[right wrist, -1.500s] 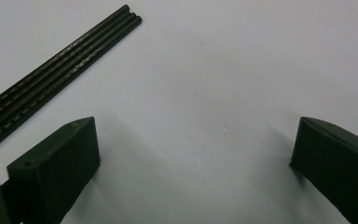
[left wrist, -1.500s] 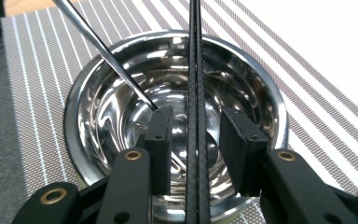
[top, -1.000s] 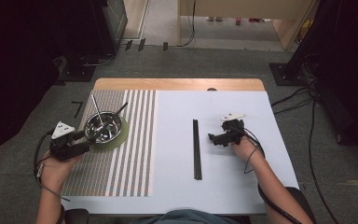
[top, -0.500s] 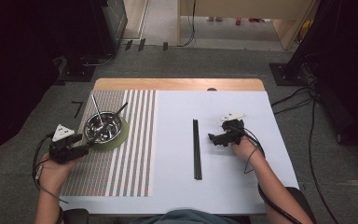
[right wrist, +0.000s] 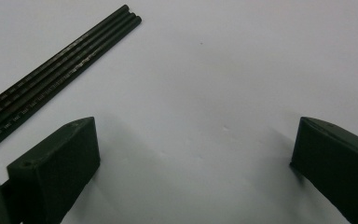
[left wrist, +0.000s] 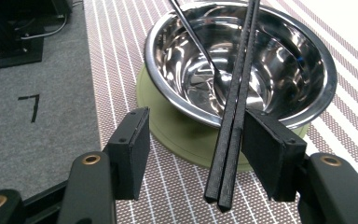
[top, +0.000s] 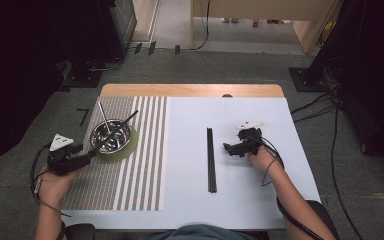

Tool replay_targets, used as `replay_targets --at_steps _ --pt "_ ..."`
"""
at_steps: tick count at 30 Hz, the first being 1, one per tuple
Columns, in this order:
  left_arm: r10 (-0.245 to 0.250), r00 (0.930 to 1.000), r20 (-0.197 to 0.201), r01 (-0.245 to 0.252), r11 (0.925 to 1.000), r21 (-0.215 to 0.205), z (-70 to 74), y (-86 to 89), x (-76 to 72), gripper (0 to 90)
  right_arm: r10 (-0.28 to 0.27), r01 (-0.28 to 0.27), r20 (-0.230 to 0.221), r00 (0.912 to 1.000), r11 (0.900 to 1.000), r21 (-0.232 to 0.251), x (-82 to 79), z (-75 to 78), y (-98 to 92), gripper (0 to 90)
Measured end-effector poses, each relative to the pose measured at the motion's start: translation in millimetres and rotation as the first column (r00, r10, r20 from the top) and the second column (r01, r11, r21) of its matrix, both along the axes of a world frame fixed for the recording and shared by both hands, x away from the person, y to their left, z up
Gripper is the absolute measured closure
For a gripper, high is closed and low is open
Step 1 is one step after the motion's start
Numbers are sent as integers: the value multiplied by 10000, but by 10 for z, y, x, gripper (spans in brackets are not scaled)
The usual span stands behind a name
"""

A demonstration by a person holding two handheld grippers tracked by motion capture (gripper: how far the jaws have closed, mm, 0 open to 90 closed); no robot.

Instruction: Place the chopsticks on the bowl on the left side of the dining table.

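Note:
A steel bowl (top: pixel 111 136) (left wrist: pixel 279 70) sits on a green round coaster (left wrist: pixel 177 130) on the striped mat. A metal spoon (left wrist: pixel 196 42) and a pair of black chopsticks (top: pixel 125 122) (left wrist: pixel 235 121) lean in the bowl. The chopsticks' near ends stick out over the rim, between the jaws of my left gripper (top: pixel 89 155) (left wrist: pixel 196 123). They lie against the right jaw; the left jaw stands well apart, so the gripper is open. My right gripper (top: pixel 228 148) (right wrist: pixel 196 126) rests open on the white mat, with nothing between its jaws. More black chopsticks (top: pixel 211 160) (right wrist: pixel 51 74) lie to its left.
The striped mat (top: pixel 145 165) covers the left part of the table and a white mat (top: pixel 180 150) the rest. A wooden table edge (top: pixel 190 90) runs along the far side. Cables and dark stands sit on the grey floor around the table.
My left gripper has drawn back a little from the bowl, toward the person. The right gripper and the chopsticks on the white mat have not moved.

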State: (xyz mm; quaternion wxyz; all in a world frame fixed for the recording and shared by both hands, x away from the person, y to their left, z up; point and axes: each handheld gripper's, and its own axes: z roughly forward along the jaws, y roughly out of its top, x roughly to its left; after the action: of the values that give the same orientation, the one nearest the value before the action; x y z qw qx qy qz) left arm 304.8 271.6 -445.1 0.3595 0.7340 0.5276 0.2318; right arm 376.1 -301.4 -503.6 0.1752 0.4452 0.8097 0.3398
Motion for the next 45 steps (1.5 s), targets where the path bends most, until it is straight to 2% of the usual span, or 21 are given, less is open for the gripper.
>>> replay_targets --at_steps 6,15,26,35,42,45 --pt "270 9996 -4 -270 9994 -215 -5 55 11 434 -5 5 1 10000 10000 4 0 0 0 5" --pt "583 9983 42 -582 9981 -185 -17 86 44 438 1 -1 -1 10000 10000 2 0 0 0 5" --pt "1116 9935 202 -1114 9937 -151 -25 118 106 439 0 0 -4 10000 10000 12 1 -1 0 5" --pt "1309 9911 237 -1305 9913 -182 -43 127 172 443 1 -1 -7 10000 10000 11 1 -1 0 5" --pt "1309 9907 379 -1296 9910 -339 8 118 158 469 1 -1 -6 10000 10000 15 1 -1 0 5" --pt "1374 9896 431 -1344 9887 -656 76 80 146 502 3 -3 -8 10000 10000 10 1 -1 0 5"
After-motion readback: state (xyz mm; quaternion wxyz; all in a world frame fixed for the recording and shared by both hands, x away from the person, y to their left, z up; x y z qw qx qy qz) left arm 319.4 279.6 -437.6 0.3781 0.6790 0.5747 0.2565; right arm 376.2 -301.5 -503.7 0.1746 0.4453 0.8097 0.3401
